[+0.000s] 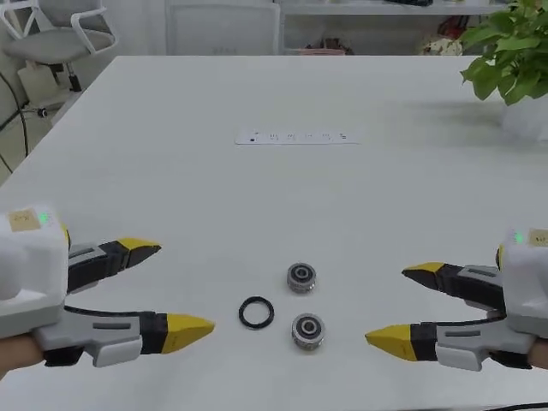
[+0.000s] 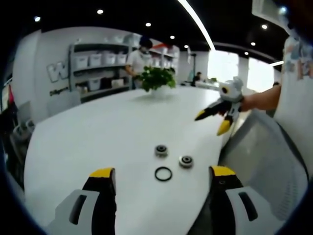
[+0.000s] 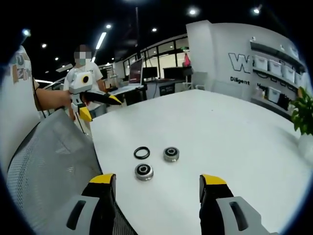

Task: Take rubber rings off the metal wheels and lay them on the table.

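Two small metal wheels lie flat on the white table (image 1: pixel 282 188): one farther back (image 1: pixel 300 276) (image 2: pixel 161 150) (image 3: pixel 171 153) and one nearer the front edge (image 1: pixel 308 330) (image 2: pixel 185 161) (image 3: pixel 144 172). A loose black rubber ring (image 1: pixel 256 312) (image 2: pixel 163 174) (image 3: pixel 142 152) lies just left of them. My left gripper (image 1: pixel 167 287) (image 2: pixel 161 178) (image 3: pixel 100 106) hovers open at the left, apart from the wheels. On the right, my right gripper (image 1: pixel 402 306) (image 3: pixel 158 183) (image 2: pixel 212 121) is also open and holds nothing.
A thin white strip (image 1: pixel 295 137) lies mid-table. A potted green plant (image 1: pixel 509 56) stands at the far right corner. An office chair (image 1: pixel 60 34) and shelves stand beyond the table's far edge. A grey mesh chair back (image 3: pixel 54 166) sits near the front edge.
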### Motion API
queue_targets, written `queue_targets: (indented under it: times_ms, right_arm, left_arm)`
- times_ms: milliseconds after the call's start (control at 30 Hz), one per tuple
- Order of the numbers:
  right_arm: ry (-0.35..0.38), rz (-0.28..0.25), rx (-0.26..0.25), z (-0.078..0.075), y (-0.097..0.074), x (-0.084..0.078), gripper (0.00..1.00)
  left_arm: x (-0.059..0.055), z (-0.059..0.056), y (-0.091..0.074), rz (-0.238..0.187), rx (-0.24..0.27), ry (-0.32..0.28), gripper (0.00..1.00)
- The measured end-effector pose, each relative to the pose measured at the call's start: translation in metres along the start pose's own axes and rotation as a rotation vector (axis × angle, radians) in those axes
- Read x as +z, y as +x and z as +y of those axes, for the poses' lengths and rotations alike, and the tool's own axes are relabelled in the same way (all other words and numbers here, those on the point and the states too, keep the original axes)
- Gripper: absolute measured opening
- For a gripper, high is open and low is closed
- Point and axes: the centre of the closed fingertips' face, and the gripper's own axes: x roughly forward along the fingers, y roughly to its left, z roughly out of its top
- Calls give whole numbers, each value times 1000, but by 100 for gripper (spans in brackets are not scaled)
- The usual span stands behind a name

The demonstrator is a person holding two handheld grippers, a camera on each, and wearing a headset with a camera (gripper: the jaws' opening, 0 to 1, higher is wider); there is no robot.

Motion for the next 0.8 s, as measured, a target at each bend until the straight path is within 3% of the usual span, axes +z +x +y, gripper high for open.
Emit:
queue_targets:
  times_ms: [800]
  right_arm:
    - [-43,16,-12,10,-11,-4,71]
  left_arm:
    - [-2,-8,-11,-9,34,-12,79]
